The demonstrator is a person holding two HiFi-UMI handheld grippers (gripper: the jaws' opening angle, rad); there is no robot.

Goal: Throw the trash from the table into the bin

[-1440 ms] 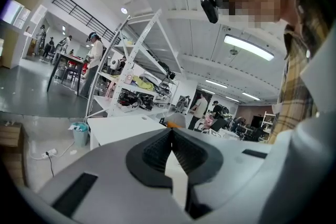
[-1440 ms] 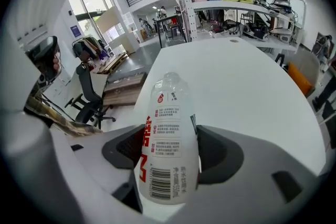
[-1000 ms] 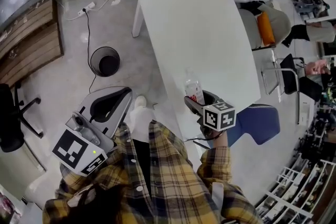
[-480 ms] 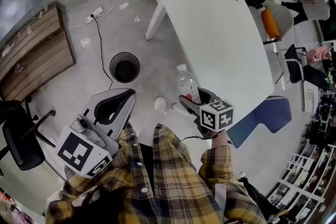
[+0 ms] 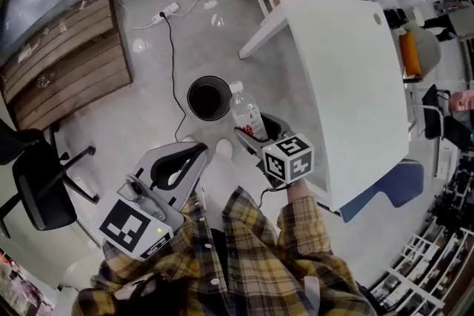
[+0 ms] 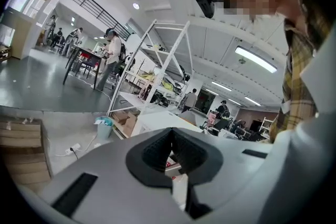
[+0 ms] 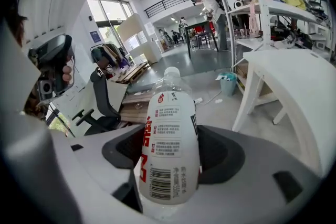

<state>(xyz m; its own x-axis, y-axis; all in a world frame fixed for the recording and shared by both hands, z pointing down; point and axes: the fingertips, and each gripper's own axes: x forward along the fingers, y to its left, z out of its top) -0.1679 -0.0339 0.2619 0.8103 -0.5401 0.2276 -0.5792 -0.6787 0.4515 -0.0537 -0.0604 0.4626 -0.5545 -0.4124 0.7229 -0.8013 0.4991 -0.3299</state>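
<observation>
1. Bottle is clamped in the right gripper, held near the bin.
2. It should be centred over the opening before release.
3. The left gripper is seen closed on nothing.

We found bare floor around the black bin at mid-frame, its mouth open upward. The bottle in our right gripper hung just right of its rim. A cable crossed the floor above-left of the bin. The white table blocked the right side, a wooden pallet the upper left, an office chair the left edge.
</observation>
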